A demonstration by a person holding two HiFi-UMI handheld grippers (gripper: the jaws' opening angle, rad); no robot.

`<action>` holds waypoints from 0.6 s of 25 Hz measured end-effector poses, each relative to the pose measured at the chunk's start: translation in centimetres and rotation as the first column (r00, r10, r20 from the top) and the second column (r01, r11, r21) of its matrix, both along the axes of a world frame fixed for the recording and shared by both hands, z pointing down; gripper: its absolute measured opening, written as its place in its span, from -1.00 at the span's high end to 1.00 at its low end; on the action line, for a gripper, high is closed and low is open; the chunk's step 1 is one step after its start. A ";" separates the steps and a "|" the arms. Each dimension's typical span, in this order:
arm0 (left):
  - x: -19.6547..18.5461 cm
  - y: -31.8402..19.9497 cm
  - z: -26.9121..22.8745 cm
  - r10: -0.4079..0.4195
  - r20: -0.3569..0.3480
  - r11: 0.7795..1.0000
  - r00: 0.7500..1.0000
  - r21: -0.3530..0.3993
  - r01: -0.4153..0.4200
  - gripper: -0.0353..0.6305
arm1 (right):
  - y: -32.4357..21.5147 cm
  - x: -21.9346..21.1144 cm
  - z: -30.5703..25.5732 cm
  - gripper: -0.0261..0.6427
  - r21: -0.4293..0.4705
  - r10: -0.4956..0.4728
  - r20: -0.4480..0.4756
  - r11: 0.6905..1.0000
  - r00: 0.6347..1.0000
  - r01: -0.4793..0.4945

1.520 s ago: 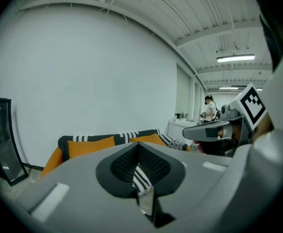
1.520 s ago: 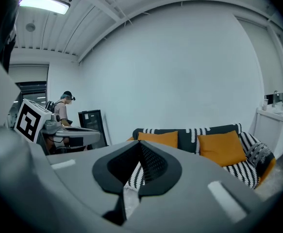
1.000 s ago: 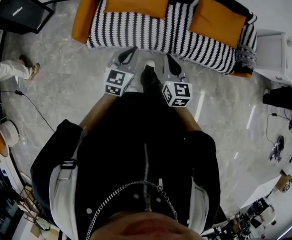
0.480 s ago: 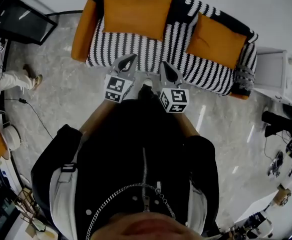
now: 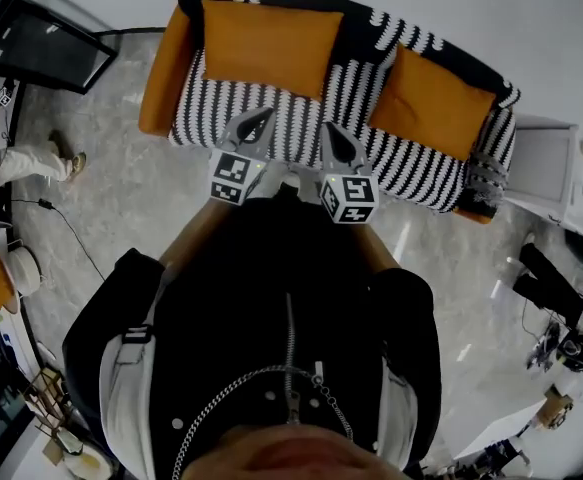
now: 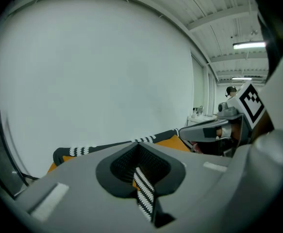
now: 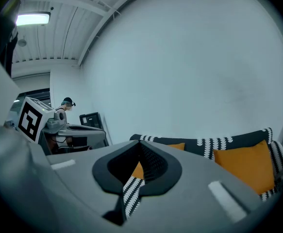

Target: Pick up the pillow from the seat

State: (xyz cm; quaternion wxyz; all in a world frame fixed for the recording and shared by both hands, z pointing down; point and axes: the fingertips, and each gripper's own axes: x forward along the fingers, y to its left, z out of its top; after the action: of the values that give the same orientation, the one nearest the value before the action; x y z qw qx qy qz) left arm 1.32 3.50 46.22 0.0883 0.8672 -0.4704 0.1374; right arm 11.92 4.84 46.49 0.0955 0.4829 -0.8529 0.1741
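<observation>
A sofa with a black-and-white striped cover stands ahead of me. Two orange pillows lean on its back, a larger left pillow and a right pillow. My left gripper and right gripper are held side by side in front of my chest, tips over the seat's front edge, both shut and empty. In the left gripper view the shut left gripper points at the sofa back. In the right gripper view the right gripper is shut, with the right pillow beyond it.
A dark screen stands on the floor at the upper left. A white side table sits beside the sofa's right end. A seated person's leg and cables lie at the left. Another person stands far off.
I have walked toward the sofa: it sits lower and nearer in the head view, and both gripper tips have gone from over the floor to over the seat's front edge. Both stay shut.
</observation>
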 end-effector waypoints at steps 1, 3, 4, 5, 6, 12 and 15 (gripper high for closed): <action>0.1 -0.6 0.0 -0.008 -0.002 1.000 1.000 0.000 0.008 0.87 | -0.7 0.1 0.1 0.92 -0.002 -0.008 0.000 1.000 1.000 0.008; 0.3 -1.8 0.1 -0.027 -0.011 1.000 1.000 0.002 0.027 0.87 | -2.0 0.3 0.5 0.91 -0.008 -0.029 -0.004 1.000 1.000 0.029; 0.4 -2.3 0.1 -0.038 -0.013 0.999 0.999 0.002 0.038 0.87 | -2.6 0.3 0.7 0.92 -0.013 -0.040 -0.006 0.999 0.999 0.040; 0.4 -2.6 0.2 -0.048 -0.014 0.999 0.999 0.001 0.048 0.87 | -3.1 0.3 0.8 0.92 -0.019 -0.052 -0.007 0.998 0.999 0.052; 0.3 -3.0 0.3 -0.059 -0.015 0.998 0.998 -0.002 0.059 0.87 | -3.6 0.3 0.9 0.92 -0.022 -0.064 -0.007 0.998 0.998 0.063; 0.0 -4.1 0.6 -0.109 -0.001 0.994 0.994 -0.016 0.109 0.87 | -6.1 0.6 0.7 0.91 -0.020 -0.096 0.009 0.995 0.995 0.096; -0.6 -4.2 0.4 -0.133 0.002 0.991 0.991 -0.016 0.133 0.87 | -7.1 1.0 0.5 0.92 -0.022 -0.079 0.029 0.997 0.996 0.080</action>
State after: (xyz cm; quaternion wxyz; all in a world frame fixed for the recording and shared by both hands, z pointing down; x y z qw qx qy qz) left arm 0.73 -0.74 46.66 0.1040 0.8331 -0.5261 0.1356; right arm 12.89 -2.23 47.04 0.0960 0.4448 -0.8706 0.1869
